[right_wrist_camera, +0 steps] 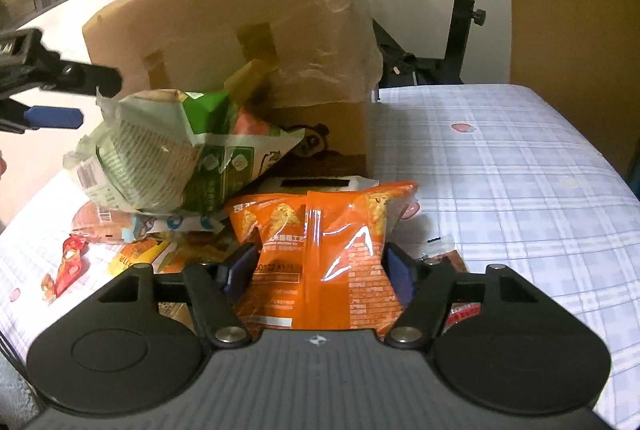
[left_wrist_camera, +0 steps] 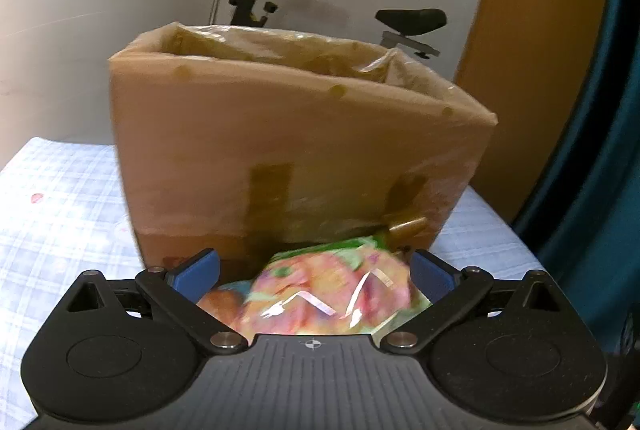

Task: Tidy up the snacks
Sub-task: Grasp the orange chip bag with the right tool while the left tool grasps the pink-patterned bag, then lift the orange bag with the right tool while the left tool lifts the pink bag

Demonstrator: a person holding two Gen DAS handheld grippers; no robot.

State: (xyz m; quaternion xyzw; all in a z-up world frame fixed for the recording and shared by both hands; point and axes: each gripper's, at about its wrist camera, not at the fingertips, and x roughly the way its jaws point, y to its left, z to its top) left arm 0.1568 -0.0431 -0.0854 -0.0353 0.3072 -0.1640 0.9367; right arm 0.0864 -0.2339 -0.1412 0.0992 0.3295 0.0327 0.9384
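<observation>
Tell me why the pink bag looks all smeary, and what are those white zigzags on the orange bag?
Left wrist view: the pink snack bag is motion-blurred, and the cardboard box behind it is soft too. Right wrist view: the orange bag is sharp; the zigzags are glare on its shiny wrapper.

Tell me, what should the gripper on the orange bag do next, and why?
Probably lift it toward the box. The right gripper has its pads pressed on the orange bag, which lies on the table in front of the box.
</observation>
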